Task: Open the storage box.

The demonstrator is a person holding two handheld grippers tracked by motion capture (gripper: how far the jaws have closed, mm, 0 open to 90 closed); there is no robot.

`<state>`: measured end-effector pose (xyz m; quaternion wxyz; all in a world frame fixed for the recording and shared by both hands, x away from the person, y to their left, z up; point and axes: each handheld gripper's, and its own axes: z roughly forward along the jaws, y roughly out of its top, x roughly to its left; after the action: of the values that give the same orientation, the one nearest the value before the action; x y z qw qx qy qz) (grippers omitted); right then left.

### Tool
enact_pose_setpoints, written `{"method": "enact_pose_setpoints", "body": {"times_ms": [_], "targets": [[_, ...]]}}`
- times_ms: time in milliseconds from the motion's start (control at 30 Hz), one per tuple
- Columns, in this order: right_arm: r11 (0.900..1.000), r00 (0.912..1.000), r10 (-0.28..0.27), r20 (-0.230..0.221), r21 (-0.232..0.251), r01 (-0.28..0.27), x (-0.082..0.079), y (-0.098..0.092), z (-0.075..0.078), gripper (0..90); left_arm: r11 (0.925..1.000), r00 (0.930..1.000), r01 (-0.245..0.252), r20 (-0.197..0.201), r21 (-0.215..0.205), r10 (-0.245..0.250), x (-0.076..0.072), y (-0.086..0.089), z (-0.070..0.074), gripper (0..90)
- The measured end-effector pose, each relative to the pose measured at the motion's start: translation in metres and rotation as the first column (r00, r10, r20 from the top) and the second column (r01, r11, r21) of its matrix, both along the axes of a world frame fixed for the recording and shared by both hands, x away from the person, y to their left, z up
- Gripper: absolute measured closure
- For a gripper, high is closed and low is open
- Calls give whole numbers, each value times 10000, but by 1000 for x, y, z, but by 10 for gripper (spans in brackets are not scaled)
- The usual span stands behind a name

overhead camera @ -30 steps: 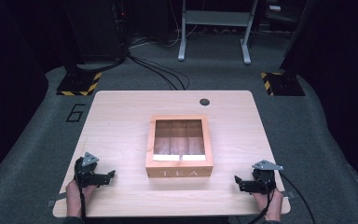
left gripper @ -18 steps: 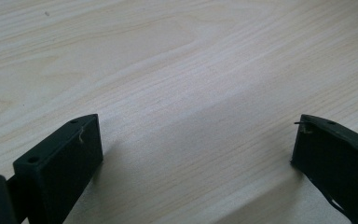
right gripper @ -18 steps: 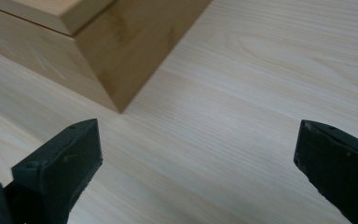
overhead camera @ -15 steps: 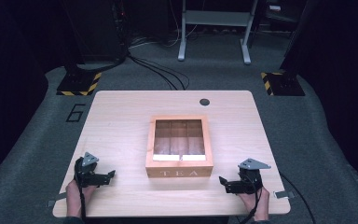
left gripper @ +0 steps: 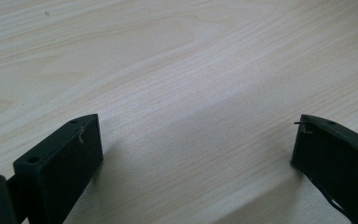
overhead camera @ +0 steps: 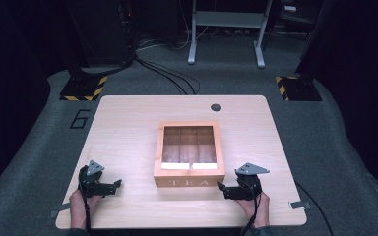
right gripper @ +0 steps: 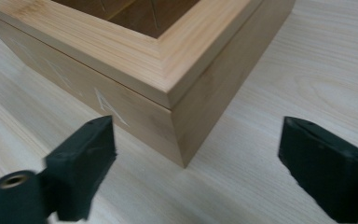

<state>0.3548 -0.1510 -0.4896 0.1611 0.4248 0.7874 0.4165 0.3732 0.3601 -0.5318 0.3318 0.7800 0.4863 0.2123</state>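
Now the right gripper point(overhead camera: 222, 189) is closing in on the front right corner of the wooden tea box point(overhead camera: 189, 183) at mid-table, its jaws wide, just narrowing, nothing between them. Left gripper point(overhead camera: 116, 184) waits open, empty. Next, probably, comes catching the lid edge.

A pale wooden table point(overhead camera: 128, 128) with rounded corners stands on grey carpet point(overhead camera: 44, 162). Near its far edge sits a small dark round hole point(overhead camera: 216, 107). A painted number 6 point(overhead camera: 80, 118) marks the carpet just beside the table's far left corner. Two yellow-and-black striped bases point(overhead camera: 83, 88) sit on the floor beyond the table, one to each side. Black cables point(overhead camera: 170, 78) run across the floor between them, and a grey metal stand point(overhead camera: 225, 29) rises farther back.
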Motion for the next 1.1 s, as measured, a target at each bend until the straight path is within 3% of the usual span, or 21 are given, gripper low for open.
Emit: {"method": "enact_pose_setpoints", "body": {"times_ms": [333,633,1100], "targets": [[9992,9995,206,220,350,-213,-2,4,2,468,10000,10000,17,-31,-1,-17,0,0,0,15],[9963,9971,552,530,635,-585,-6,1,4,624,10000,10000,27,-37,1,-27,0,0,0,15],[9947,9961,503,729,863,-566,-8,-3,2,661,10000,10000,28,-33,4,-28,0,0,0,15]]}}
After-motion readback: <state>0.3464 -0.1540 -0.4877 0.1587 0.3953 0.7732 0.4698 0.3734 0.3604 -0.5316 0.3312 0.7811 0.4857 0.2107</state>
